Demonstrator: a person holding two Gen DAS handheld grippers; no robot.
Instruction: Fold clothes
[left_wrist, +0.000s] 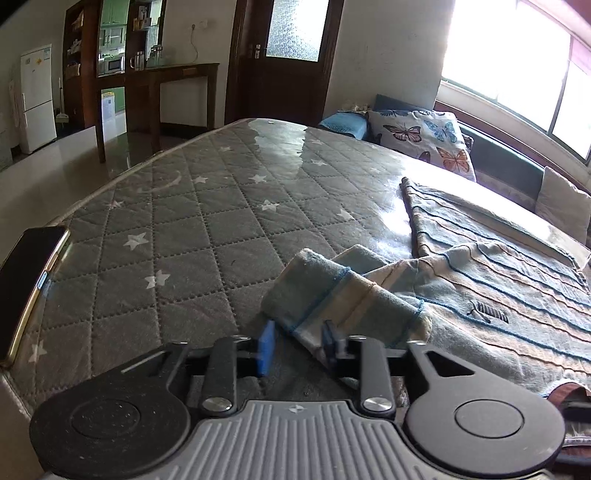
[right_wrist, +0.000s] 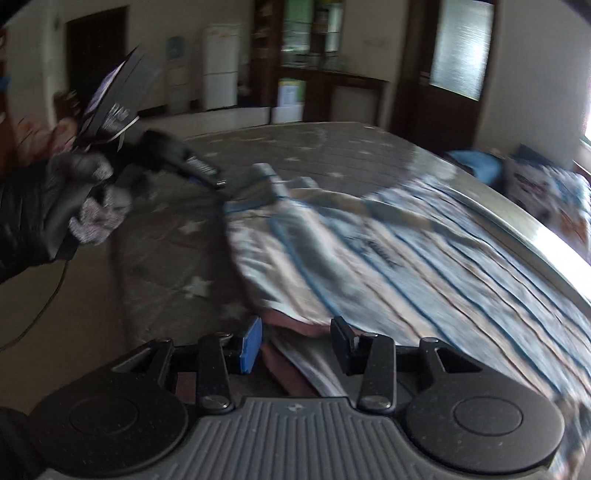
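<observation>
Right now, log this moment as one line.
task: fold clothes | left gripper: around striped shirt sleeve | right gripper: open | surface: mattress

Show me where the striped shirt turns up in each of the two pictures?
Left wrist view: striped shirt fills the lower right, its sleeve reaching toward the bottom middle.
Right wrist view: the shirt, blurred, spreads across the middle and right.
Shared landmark: the white fridge at the back.

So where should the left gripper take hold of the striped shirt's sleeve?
Probably at the cuff end of the sleeve, coming from the near mattress edge. The sleeve lies folded over toward the left gripper, its banded end already between the fingers.
</observation>
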